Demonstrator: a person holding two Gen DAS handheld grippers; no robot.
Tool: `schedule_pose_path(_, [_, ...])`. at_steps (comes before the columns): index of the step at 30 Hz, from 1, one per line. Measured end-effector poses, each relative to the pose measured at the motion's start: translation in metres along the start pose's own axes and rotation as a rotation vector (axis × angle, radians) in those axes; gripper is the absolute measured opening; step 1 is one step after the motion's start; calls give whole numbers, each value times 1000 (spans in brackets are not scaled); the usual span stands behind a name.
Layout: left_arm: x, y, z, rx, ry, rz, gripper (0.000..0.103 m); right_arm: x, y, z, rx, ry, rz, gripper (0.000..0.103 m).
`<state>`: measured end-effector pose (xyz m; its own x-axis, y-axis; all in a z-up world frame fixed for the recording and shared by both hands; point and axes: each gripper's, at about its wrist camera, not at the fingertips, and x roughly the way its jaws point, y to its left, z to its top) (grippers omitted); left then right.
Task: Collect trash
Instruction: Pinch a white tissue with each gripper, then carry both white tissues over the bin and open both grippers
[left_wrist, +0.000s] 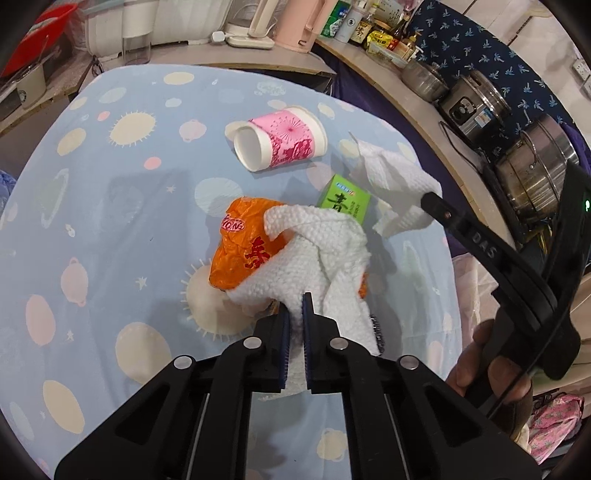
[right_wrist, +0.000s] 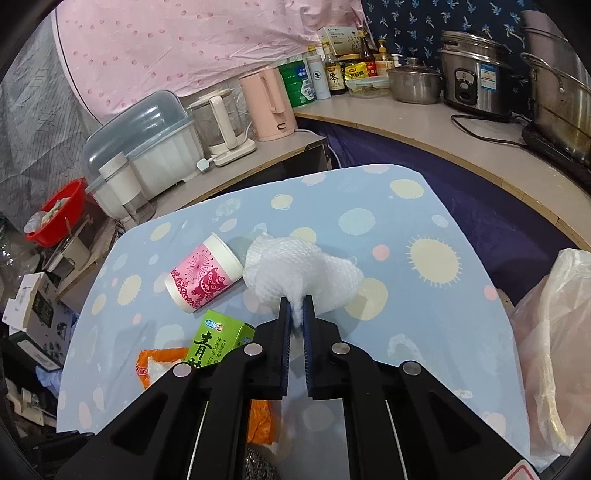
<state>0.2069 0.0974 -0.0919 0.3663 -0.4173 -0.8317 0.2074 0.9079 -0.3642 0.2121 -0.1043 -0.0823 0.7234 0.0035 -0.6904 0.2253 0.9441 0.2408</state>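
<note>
Cluttered kitchen; blue-clothed worktop (right_wrist: 424, 325) mid-pickup. Left tongs (left_wrist: 295, 310) pinched a paper towel (left_wrist: 317, 254) over the orange wrapper (left_wrist: 243, 243); right tongs (right_wrist: 296, 308) pinched another tissue (right_wrist: 295, 269). Cup (right_wrist: 203, 280) and green box (right_wrist: 218, 339) remained mid-worktop. Next, likely: bag (right_wrist: 554, 350) off the right edge.

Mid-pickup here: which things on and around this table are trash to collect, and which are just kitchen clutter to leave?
Trash: left paper towel, right paper towel, orange wrapper, green carton, pink paper cup.
Leave: pink kettle, rice cooker, steel pot, sauce bottles.
</note>
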Motion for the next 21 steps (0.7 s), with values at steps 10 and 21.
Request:
schedule_pose_path(10, [-50,-21,2,28,-107,-18,5,-69,-31,-11,63,-80,-10,6])
schedule_pose_path(21, [-91,-72,0,110,-197,-44,5,-134,-72,-27,121,-166,-32,6])
